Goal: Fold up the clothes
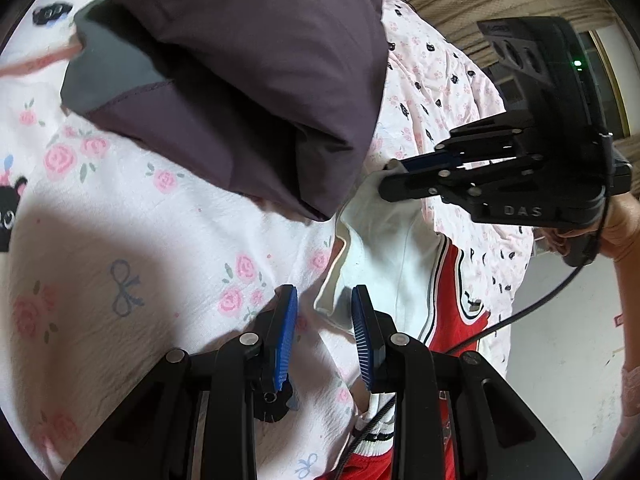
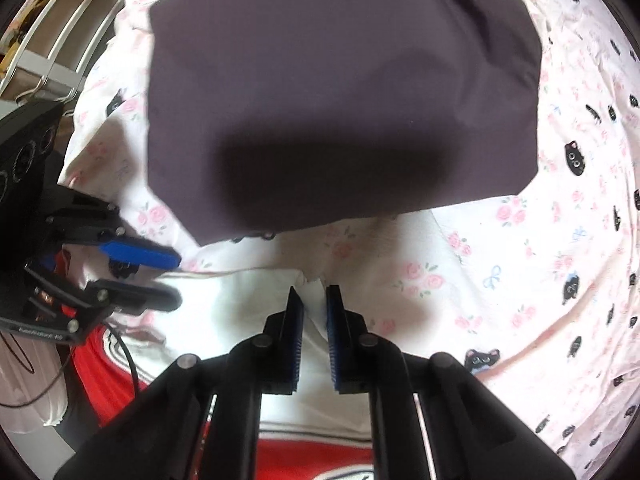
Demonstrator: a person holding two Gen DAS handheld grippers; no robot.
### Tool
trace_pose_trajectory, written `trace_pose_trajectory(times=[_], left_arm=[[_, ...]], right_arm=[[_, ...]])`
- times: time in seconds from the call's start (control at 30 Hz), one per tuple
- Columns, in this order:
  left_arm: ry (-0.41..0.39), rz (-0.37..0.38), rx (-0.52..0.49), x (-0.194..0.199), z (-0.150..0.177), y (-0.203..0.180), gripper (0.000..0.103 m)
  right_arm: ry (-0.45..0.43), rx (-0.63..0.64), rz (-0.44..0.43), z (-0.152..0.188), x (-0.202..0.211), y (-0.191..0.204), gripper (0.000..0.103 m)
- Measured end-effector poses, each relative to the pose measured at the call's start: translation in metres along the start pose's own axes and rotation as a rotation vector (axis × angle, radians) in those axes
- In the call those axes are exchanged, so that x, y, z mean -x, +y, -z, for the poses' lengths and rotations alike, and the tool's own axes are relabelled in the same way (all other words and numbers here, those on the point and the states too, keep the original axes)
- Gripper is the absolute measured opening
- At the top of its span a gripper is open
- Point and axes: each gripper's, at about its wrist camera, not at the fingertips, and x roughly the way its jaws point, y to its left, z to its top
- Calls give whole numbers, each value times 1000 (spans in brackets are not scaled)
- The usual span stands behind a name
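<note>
A red and white jersey (image 1: 404, 264) lies on the floral bedsheet (image 1: 132, 220), white inner side up, red part (image 2: 312, 454) toward me. My right gripper (image 2: 314, 292) is closed on its white corner; it also shows in the left wrist view (image 1: 390, 178) pinching that corner. My left gripper (image 1: 325, 294) is open, its jaws apart over the jersey's left edge, holding nothing; it shows in the right wrist view (image 2: 174, 280) at the left. A folded dark purple garment (image 1: 244, 72) lies farther back on the bed (image 2: 340, 96).
The bedsheet with roses and black cats (image 2: 560, 240) covers the whole surface. A white rail rack (image 2: 60, 28) stands beyond the bed's left side. A curtain and window (image 1: 600, 60) are at the right. A black cable (image 1: 532, 308) hangs from the right gripper.
</note>
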Motion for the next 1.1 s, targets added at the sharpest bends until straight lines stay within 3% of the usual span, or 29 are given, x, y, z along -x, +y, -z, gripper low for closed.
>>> trace_pose_trajectory(times=[0.13,0.3,0.47,0.57,0.63,0.73,0.93,0.97,1.03,1.1], left_arm=[[-20,-17,-45,3,2,-9,24],[-13,17,-69,4,0,-10,26],[-20,62,-171,12,2,-25,26],[-35,47,-212,15,1,-29,26],[-29,45,-206,15,-1,-26,26],[-21,26,-217,11,0,-29,26],[-19,8,-289,5,5,-41,26],[-18,9,-297,5,6,-42,25],[-11,12,-303,5,6,-45,3],[-13,16,-306,7,6,-48,3]], right_arm=[[-9,17,19,9,19,0,11],[-29,28,33,25,46,-2,11],[-40,34,53,48,69,-5,11],[-46,30,61,84,60,52,11],[-49,29,70,72,34,75,11],[-51,23,74,51,31,85,11],[-58,17,79,57,30,95,11],[-60,16,80,58,30,95,11],[-64,14,84,59,32,96,11],[-68,10,86,60,34,97,11]])
